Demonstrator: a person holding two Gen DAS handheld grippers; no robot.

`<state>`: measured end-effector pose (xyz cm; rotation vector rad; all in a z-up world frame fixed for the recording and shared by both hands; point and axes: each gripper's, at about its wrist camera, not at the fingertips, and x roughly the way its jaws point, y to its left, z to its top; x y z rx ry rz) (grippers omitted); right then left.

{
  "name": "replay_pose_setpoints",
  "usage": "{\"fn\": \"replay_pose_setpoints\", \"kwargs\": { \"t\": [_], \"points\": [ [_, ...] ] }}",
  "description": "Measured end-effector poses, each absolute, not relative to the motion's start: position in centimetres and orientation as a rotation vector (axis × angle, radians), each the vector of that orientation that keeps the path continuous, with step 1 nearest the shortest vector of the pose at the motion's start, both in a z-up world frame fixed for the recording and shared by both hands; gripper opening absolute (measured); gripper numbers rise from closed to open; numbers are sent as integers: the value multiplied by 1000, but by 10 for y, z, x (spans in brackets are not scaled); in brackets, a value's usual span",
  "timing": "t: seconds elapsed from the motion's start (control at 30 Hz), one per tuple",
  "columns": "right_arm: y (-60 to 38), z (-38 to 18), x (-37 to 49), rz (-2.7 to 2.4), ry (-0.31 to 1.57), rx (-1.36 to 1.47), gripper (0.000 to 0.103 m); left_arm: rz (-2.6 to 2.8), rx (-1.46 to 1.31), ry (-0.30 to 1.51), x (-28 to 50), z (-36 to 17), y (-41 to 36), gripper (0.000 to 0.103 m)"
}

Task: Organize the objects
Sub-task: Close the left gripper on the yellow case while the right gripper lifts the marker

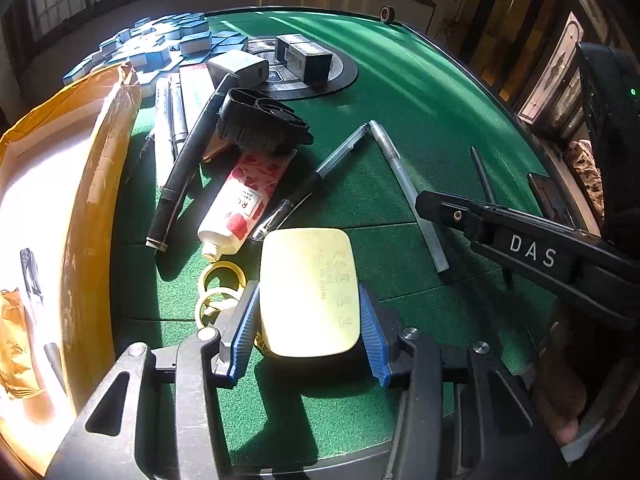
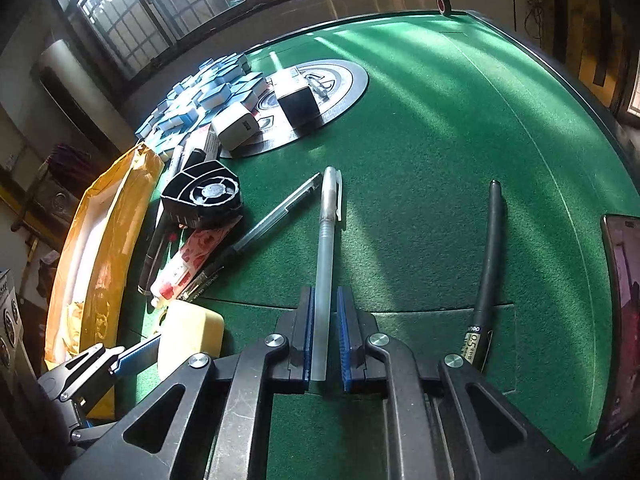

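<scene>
My left gripper (image 1: 308,332) is shut on a cream, rounded flat case (image 1: 308,280), its blue pads pressing both long sides just above the green felt table (image 1: 420,80). In the right wrist view the same case (image 2: 192,332) shows at the lower left. My right gripper (image 2: 325,294) straddles a silver pen (image 2: 328,220) lying on the felt. The pen rests against the left pad, and a thin gap shows at the right pad. From the left wrist view the right gripper (image 1: 424,202) hangs over that pen's (image 1: 400,172) near end.
An open yellow mailer (image 1: 80,160) lies at the left. Beside it are a flowered tube (image 1: 240,200), a black fan housing (image 1: 260,120), a clear pen (image 2: 276,212), tape rings (image 1: 220,280), blue tiles (image 1: 160,40) and a black box (image 1: 304,56). A black pen (image 2: 490,260) and a phone (image 2: 620,320) lie right.
</scene>
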<state>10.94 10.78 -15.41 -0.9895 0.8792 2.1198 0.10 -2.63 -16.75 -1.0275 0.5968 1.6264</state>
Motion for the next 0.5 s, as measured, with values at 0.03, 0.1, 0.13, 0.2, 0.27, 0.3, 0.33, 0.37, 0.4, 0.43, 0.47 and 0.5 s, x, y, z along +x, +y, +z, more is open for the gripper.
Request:
{"fn": "replay_pose_setpoints", "kwargs": {
  "t": [0.03,0.1,0.13,0.2,0.27,0.3,0.33,0.37,0.4,0.43,0.47,0.5],
  "points": [
    [109,-154,108,2120,877,-988,16,1627,-1033,592,1,-167,-26,46],
    [111,-155,103,2114,876,-992,16,1626,-1044,581,-1,-167,-27,46],
    [112,-156,101,2112,874,-994,16,1626,-1049,575,-1,-167,-27,46],
    [114,-157,98,2109,869,-995,16,1622,-1056,570,-2,-167,-28,46],
    [112,-158,96,2111,843,-996,16,1619,-1058,568,-2,-167,-28,46],
    [111,-157,94,2110,824,-1004,16,1620,-1057,569,-2,-167,-28,46],
    [110,-157,93,2108,805,-1012,15,1620,-1056,570,-2,-167,-28,46],
    [109,-157,92,2103,785,-1019,11,1620,-1055,572,-2,-167,-28,46],
    [108,-157,91,2099,766,-1028,8,1621,-1054,573,-1,-167,-29,46],
    [107,-158,92,2098,757,-1030,8,1621,-1054,573,-1,-167,-29,46],
    [107,-158,92,2099,761,-1029,8,1621,-1055,572,-1,-167,-28,46],
    [107,-158,94,2100,769,-1027,8,1621,-1057,570,-1,-167,-29,46]
  ]
}}
